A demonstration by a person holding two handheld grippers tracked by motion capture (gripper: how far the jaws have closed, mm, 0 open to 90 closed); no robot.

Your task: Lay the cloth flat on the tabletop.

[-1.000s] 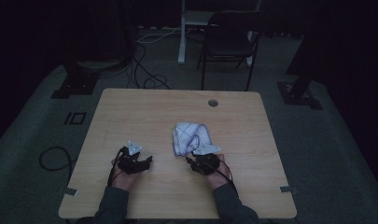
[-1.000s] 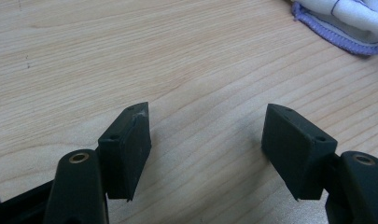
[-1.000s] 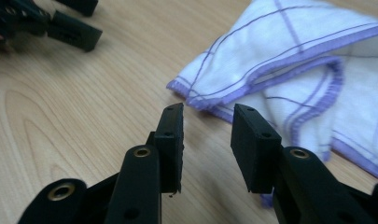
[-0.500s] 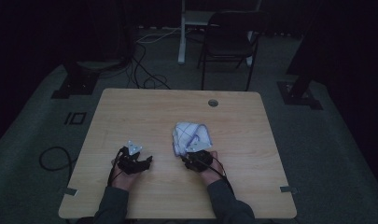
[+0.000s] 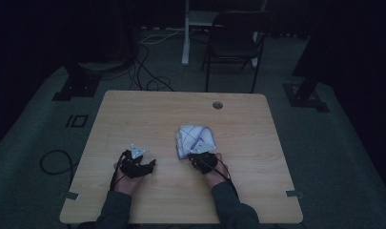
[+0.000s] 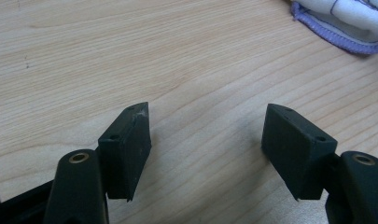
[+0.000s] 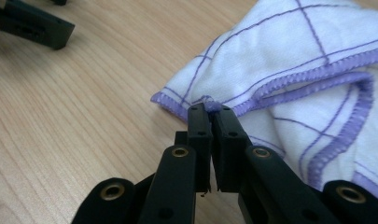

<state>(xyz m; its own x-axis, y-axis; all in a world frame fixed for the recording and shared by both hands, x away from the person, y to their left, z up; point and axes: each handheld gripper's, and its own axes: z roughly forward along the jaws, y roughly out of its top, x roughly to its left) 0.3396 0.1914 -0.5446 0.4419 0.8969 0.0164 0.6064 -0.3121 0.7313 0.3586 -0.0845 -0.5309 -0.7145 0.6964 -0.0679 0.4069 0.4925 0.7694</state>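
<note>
A white cloth [image 5: 195,139] with purple grid lines and a purple stitched hem lies bunched on the wooden table [image 5: 147,114], right of centre. My right gripper [image 5: 196,156] is at the cloth's near edge, shut on a bit of the purple hem [image 7: 210,105]. The cloth [image 7: 312,79] spreads to the right behind its jaws. My left gripper [image 5: 145,164] rests low over bare wood to the left, open, with nothing between its jaws [image 6: 205,135]. A corner of the cloth [image 6: 345,23] shows at the top right of the left gripper view.
A round cable hole [image 5: 218,105] sits near the table's far edge. A dark chair [image 5: 233,47] and a white post [image 5: 186,33] stand beyond the table. Cables [image 5: 147,71] lie on the floor at the far left. The left gripper [image 7: 32,25] shows far off in the right gripper view.
My right gripper has shifted left along the near edge of the cloth, and the cloth has bunched up and moved slightly left with it. The left gripper has stayed put.
</note>
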